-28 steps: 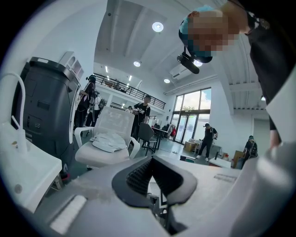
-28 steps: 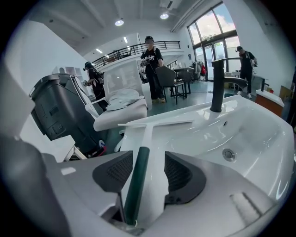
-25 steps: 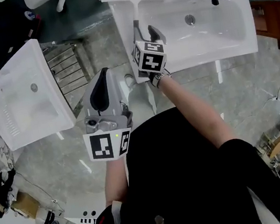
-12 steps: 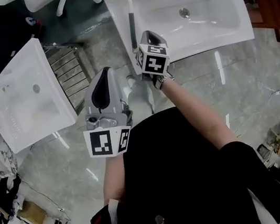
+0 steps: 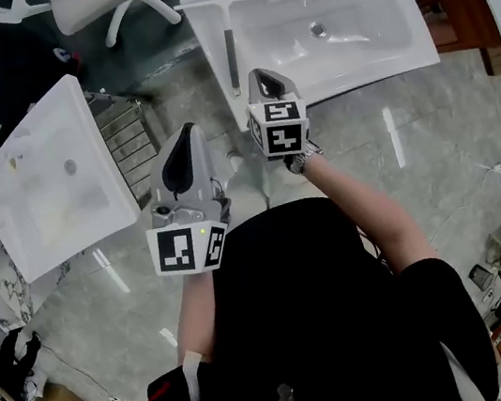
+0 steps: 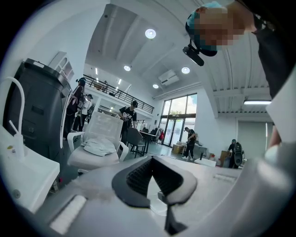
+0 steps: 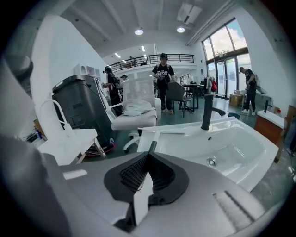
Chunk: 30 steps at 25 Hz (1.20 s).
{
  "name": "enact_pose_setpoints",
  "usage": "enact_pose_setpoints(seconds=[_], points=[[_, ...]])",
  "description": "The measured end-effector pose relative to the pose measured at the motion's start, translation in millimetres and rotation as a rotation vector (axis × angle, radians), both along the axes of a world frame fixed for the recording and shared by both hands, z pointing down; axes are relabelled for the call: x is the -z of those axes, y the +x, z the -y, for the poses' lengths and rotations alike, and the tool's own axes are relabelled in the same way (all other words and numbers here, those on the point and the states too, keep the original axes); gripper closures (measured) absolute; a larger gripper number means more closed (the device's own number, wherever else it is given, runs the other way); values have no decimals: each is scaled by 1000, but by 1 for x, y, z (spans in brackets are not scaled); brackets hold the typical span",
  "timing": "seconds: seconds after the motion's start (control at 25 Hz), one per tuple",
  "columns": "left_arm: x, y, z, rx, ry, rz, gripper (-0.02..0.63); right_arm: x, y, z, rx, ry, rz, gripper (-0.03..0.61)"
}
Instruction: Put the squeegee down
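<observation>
Your right gripper (image 5: 260, 76) has let go. A second ago its jaws stood apart over the handle of the squeegee (image 5: 230, 50); now it has drawn back toward you and its jaws are clenched together with nothing between them, as the right gripper view (image 7: 149, 155) shows plainly.

The squeegee has stayed where you laid it. It rests on the left rim of the sink (image 5: 379, 59), its handle running toward you and ending just to the left of your right gripper's tips, not touching them. Its blade lies crosswise at the rim's far end, well ahead of that gripper. In the right gripper view the dark end of the handle (image 7: 151, 146) peeps up just beyond the closed jaw tips.

Your left gripper (image 5: 186, 131) sits to the left of the right one and nearer to you, much as it did before, over the floor. Its jaws are also closed on nothing (image 6: 152, 159).
</observation>
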<state>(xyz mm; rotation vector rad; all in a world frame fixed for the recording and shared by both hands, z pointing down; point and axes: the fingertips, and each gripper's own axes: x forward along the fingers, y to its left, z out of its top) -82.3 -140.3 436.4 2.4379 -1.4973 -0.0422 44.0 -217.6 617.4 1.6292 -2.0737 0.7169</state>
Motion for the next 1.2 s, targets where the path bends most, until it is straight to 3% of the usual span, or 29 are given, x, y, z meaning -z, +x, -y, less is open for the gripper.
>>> enact_pose_setpoints(seconds=[0.12,0.72,0.96,1.2], points=[[6,0,-7,-10,16,3,612,31,-4,-8,54,56,15,577],[51,-3,-26,-11,118,23,612,199,-11,-40,140,355,195,577],[64,-17,-31,31,133,5,612,230,-19,-59,219,426,191,577],[80,-29,-34,58,162,8,612,277,-27,-80,282,556,200,577]])
